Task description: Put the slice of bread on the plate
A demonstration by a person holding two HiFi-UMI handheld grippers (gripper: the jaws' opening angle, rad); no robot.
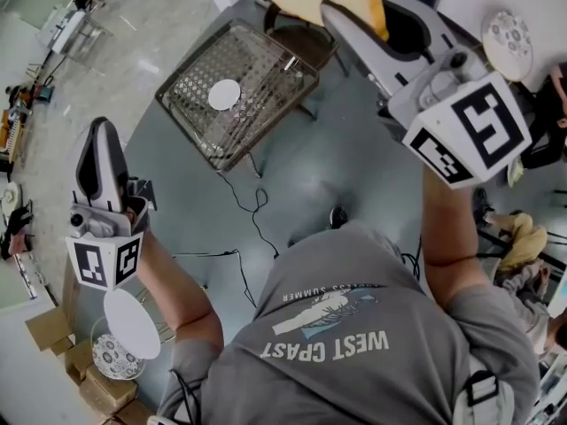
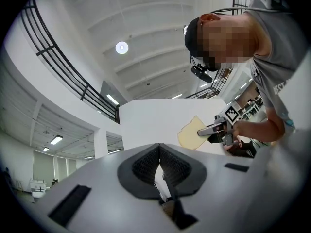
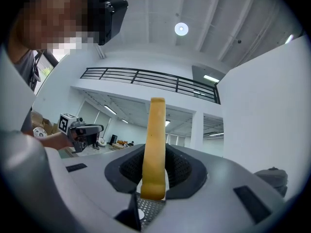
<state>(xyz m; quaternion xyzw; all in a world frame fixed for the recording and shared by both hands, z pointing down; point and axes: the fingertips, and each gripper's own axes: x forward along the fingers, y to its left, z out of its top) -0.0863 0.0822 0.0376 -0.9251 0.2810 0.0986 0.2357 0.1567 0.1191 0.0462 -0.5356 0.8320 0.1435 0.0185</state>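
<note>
Right gripper view: the right gripper (image 3: 154, 176) pinches the bread slice (image 3: 155, 135) edge-on; the left gripper (image 2: 159, 153) shows jaws pressed together, empty.

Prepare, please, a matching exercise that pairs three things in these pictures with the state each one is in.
Things:
1. slice of bread
2. left tool
3. wire basket

States:
A. shut, with nothing in it
B. a white disc lies in it
C. clamped on edge in the right tool

Pairs: 1-C; 2-A; 3-B
</note>
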